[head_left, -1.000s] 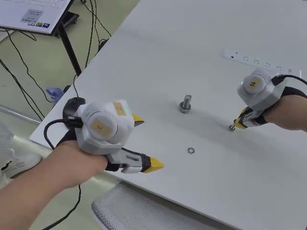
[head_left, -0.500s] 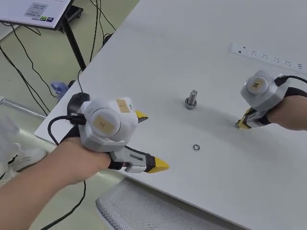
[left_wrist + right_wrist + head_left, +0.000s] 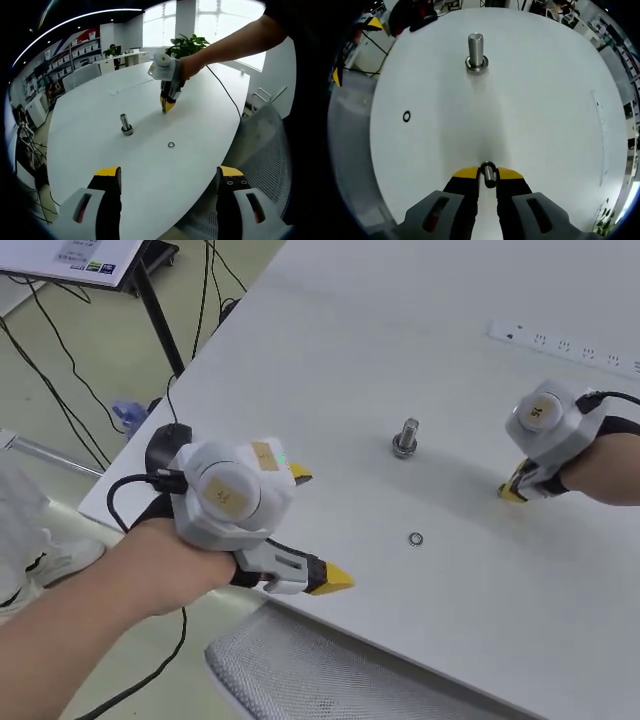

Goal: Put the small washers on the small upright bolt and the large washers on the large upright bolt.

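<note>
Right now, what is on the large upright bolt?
A washer rings the foot of the large bolt, low on its threaded shank. Its top is bare. Whether more washers are stacked beneath is hidden.

The white table [image 3: 400, 330] spreads under and ahead of both claws, with a power strip [image 3: 560, 345] lying on it beyond the right claw [image 3: 514, 490]. A grey mesh chair [image 3: 300, 680] sits just below the left claw [image 3: 320, 527]. Off the table to that claw's left, black cables [image 3: 208, 280] trail over the floor [image 3: 30, 400] beside a screen [image 3: 75, 258] on a dark stand [image 3: 160, 310].
</note>
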